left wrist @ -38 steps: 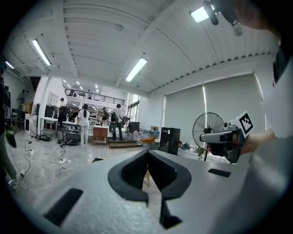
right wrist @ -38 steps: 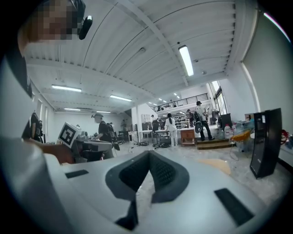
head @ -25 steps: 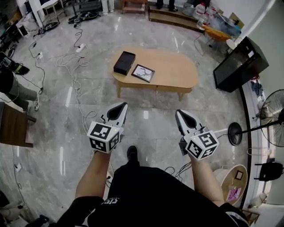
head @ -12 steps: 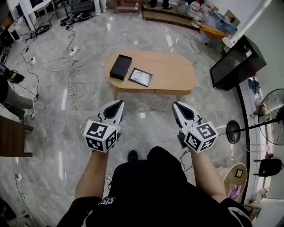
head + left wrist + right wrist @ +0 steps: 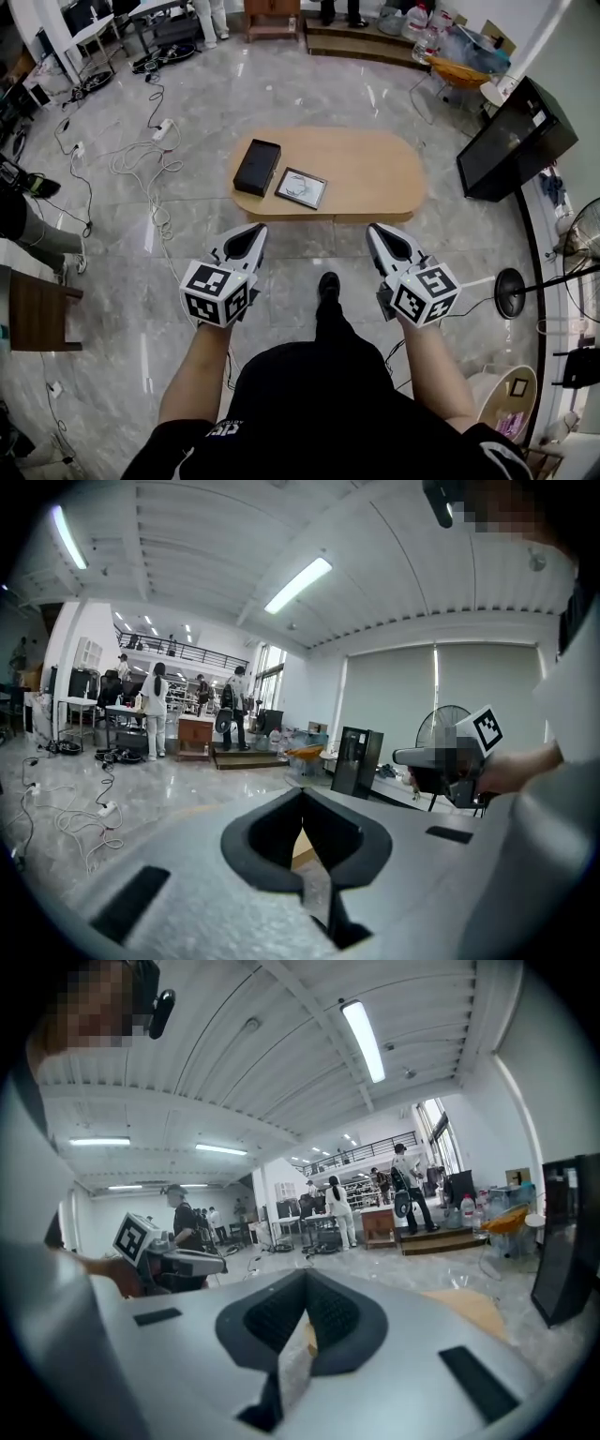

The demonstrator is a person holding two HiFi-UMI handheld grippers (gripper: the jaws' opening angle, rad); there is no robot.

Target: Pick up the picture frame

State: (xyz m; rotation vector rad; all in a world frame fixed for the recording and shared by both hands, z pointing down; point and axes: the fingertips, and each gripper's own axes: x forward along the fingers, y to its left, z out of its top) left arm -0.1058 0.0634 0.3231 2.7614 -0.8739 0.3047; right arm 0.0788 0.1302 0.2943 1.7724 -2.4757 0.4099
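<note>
A dark-rimmed picture frame (image 5: 301, 187) lies flat on the oval wooden coffee table (image 5: 375, 173), beside a black box (image 5: 257, 167) at the table's left end. My left gripper (image 5: 254, 232) is shut and empty, hanging in the air short of the table's near edge, below the black box. My right gripper (image 5: 378, 231) is also shut with nothing in it, level with the left one and below the table's right half. In the left gripper view the jaws (image 5: 302, 832) meet, and the right gripper view shows its jaws (image 5: 302, 1321) pressed together too. Both are well apart from the frame.
White cables and a power strip (image 5: 161, 128) trail over the marble floor left of the table. A black monitor (image 5: 511, 141) stands at the right, with a fan base (image 5: 513, 281) nearby. People stand at desks in the far background.
The table and frame have drawn closer to both grippers in the head view as the person steps forward. Both grippers stay shut.
</note>
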